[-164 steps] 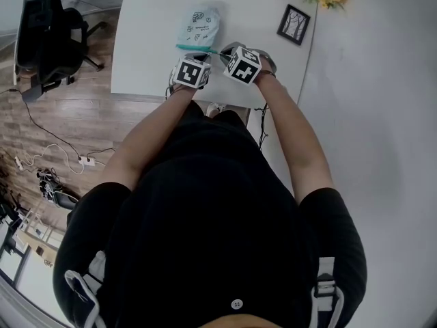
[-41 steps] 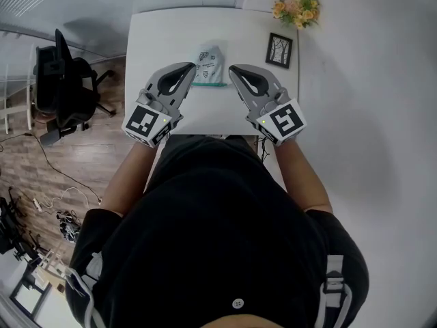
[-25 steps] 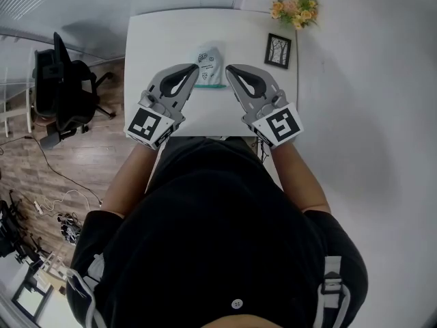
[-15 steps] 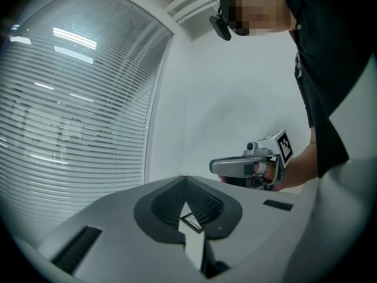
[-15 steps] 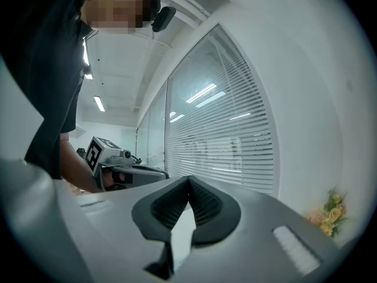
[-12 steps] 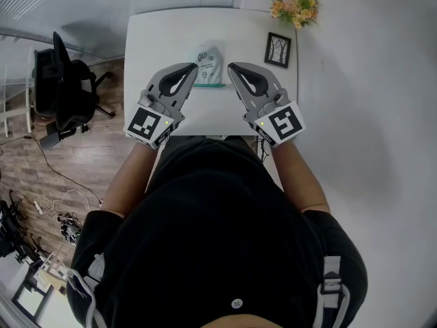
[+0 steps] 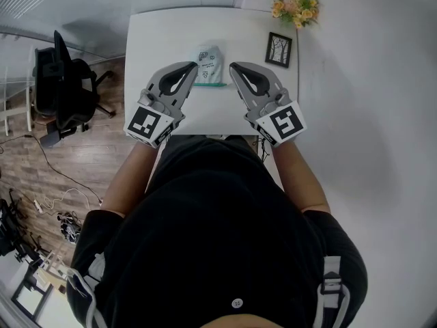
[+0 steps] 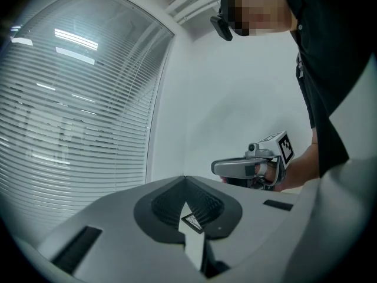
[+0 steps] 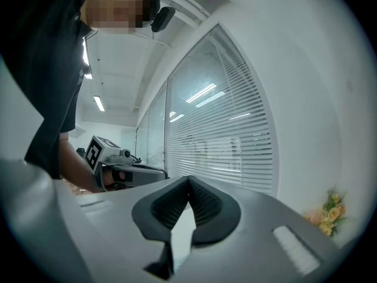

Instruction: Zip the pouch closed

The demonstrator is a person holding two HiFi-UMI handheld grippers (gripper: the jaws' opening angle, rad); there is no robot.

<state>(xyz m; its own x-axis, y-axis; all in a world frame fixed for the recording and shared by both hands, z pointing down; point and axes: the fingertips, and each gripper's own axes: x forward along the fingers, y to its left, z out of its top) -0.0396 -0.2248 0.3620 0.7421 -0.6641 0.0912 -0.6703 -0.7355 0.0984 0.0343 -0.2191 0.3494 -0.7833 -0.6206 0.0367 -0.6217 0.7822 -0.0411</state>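
Observation:
A pale pouch (image 7: 208,61) with small printed pictures and a green zip strip along its near edge lies flat on the white table (image 7: 153,36). My left gripper (image 7: 193,66) hovers above the table just left of the pouch, jaws shut with nothing between them. My right gripper (image 7: 233,67) is held level just right of the pouch, also shut and empty. Neither touches the pouch. In the left gripper view the jaws (image 8: 184,178) meet at the tip, with the right gripper (image 8: 247,168) beyond. The right gripper view shows its shut jaws (image 9: 189,179) and the left gripper (image 9: 126,171); the pouch is hidden there.
A small black picture frame (image 7: 278,50) stands at the table's right side and a bunch of yellow and pink flowers (image 7: 295,10) at its far right corner. A black office chair (image 7: 65,84) stands on the wooden floor to the left.
The right gripper has shifted slightly to the right and nearer me since a second ago. The left gripper and the pouch have stayed put.

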